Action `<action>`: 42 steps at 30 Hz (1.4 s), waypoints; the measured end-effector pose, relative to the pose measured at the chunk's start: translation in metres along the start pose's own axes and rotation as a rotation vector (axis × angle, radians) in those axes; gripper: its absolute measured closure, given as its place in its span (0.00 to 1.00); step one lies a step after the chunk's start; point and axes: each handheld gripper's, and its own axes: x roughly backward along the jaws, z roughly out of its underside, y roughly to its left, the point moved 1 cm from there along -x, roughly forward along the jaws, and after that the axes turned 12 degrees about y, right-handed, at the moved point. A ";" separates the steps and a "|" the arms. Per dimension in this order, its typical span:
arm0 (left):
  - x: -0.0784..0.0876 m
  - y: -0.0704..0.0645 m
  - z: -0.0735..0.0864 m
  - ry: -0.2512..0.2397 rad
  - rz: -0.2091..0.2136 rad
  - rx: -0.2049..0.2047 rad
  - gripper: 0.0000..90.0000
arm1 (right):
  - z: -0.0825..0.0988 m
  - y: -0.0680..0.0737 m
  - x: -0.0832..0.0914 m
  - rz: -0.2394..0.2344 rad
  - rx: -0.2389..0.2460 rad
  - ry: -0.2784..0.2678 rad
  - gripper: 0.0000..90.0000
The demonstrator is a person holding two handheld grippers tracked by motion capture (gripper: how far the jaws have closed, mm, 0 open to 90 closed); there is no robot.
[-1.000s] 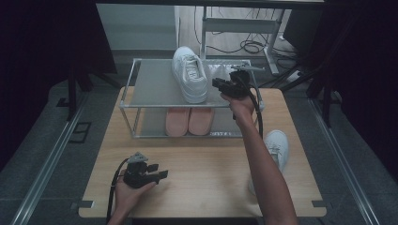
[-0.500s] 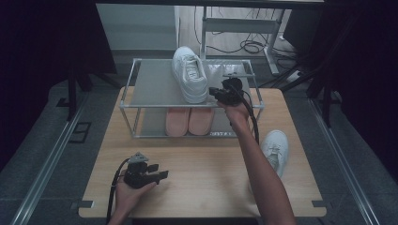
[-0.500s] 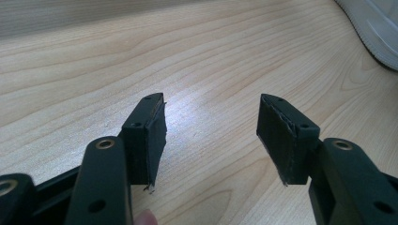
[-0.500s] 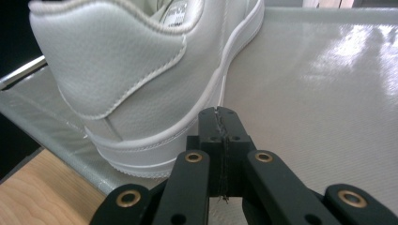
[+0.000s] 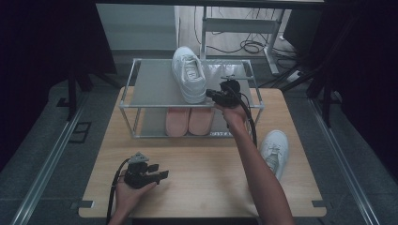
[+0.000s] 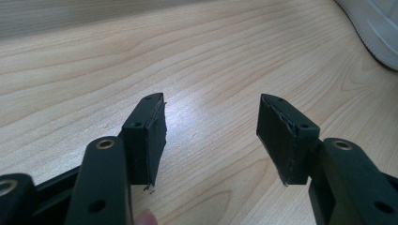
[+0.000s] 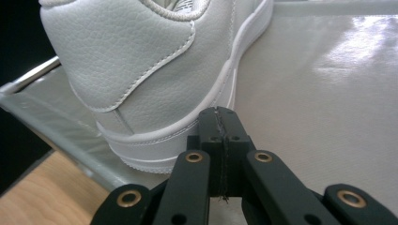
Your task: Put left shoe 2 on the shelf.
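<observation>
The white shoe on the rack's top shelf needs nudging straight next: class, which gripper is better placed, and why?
Right. The right gripper, jaws shut, sits at the heel of the white shoe on the top shelf. The left gripper rests open, low on the table, far from the rack.

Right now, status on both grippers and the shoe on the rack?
Right gripper shut, empty, at heel of white shoe on rack top. Left gripper open, over table. Nothing in the way.

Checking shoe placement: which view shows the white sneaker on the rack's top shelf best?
High view: the whole white sneaker on the top shelf. The right gripper view shows its heel close up; the left gripper view shows another sneaker's sole edge.
</observation>
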 end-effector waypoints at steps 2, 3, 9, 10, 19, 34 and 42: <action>0.000 0.000 0.000 0.000 0.000 0.001 0.48 | 0.000 0.002 -0.001 -0.005 0.002 0.001 1.00; 0.000 0.000 0.000 0.000 0.000 0.000 0.48 | 0.000 0.004 -0.001 -0.006 0.006 -0.001 1.00; 0.001 0.000 0.000 -0.003 0.001 -0.001 0.48 | -0.001 0.015 -0.006 -0.034 0.021 0.000 1.00; 0.001 0.000 0.000 -0.003 0.001 -0.001 0.48 | -0.001 0.017 -0.007 -0.037 0.024 0.000 1.00; 0.001 0.000 0.000 0.001 0.001 -0.003 0.48 | -0.003 0.033 -0.017 -0.079 0.037 0.003 1.00; 0.002 0.000 0.000 -0.003 0.002 -0.004 0.47 | -0.002 0.049 -0.024 -0.053 0.083 -0.004 1.00; 0.003 0.000 0.000 -0.006 0.000 -0.002 0.47 | 0.005 0.046 -0.005 -0.048 0.103 -0.045 1.00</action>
